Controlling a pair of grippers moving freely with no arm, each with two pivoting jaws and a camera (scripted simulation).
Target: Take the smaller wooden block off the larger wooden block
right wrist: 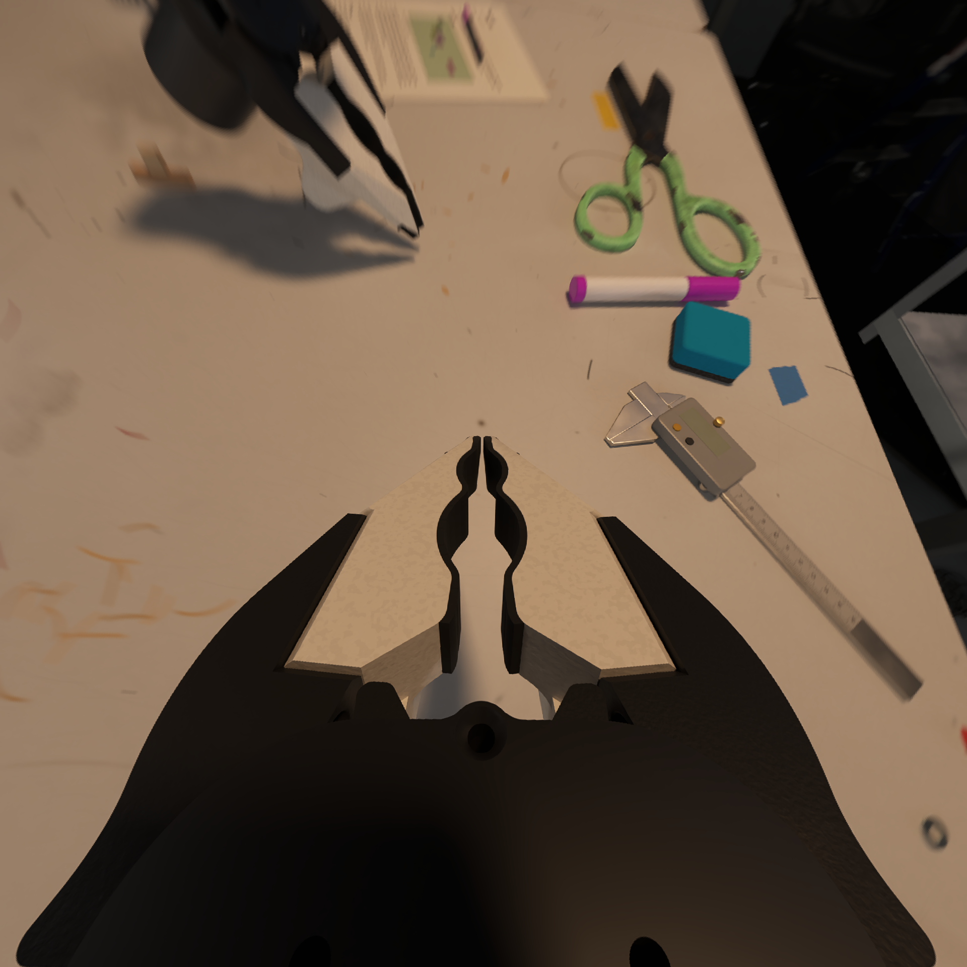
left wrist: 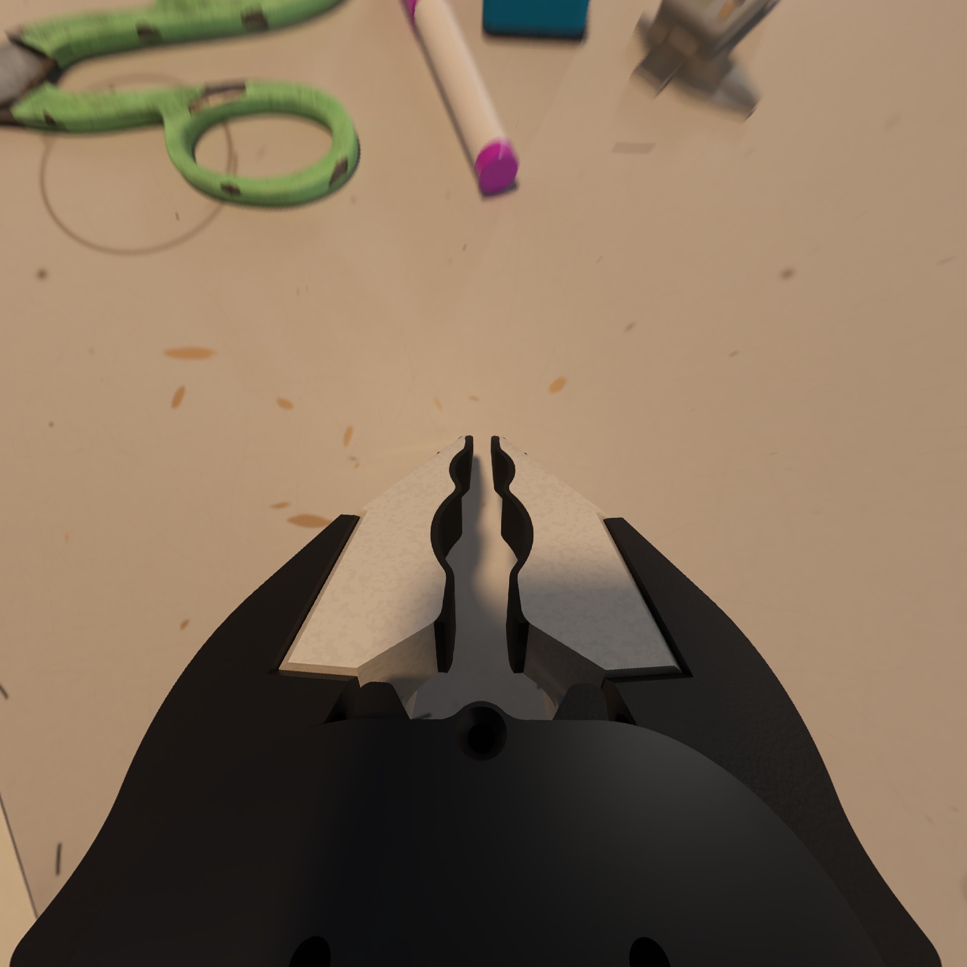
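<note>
A small, blurred tan wooden shape (right wrist: 157,168) lies on the table at the far left of the right wrist view, beside the left gripper's shadow. I cannot tell whether it is one block on another. No wooden block shows in the left wrist view. My left gripper (left wrist: 482,439) is shut and empty, with only a thin slit between its tips, just above bare table. It also shows in the right wrist view (right wrist: 411,225), tilted down to the right of the tan shape. My right gripper (right wrist: 482,438) is shut and empty over the table's middle.
Green-handled scissors (right wrist: 670,209), a white marker with magenta ends (right wrist: 654,289), a teal block (right wrist: 711,343) and a metal caliper (right wrist: 701,450) lie to the right, near the table edge (right wrist: 837,314). A printed sheet (right wrist: 445,47) lies at the back. The scissors (left wrist: 261,152) and marker (left wrist: 465,89) lie ahead of the left gripper.
</note>
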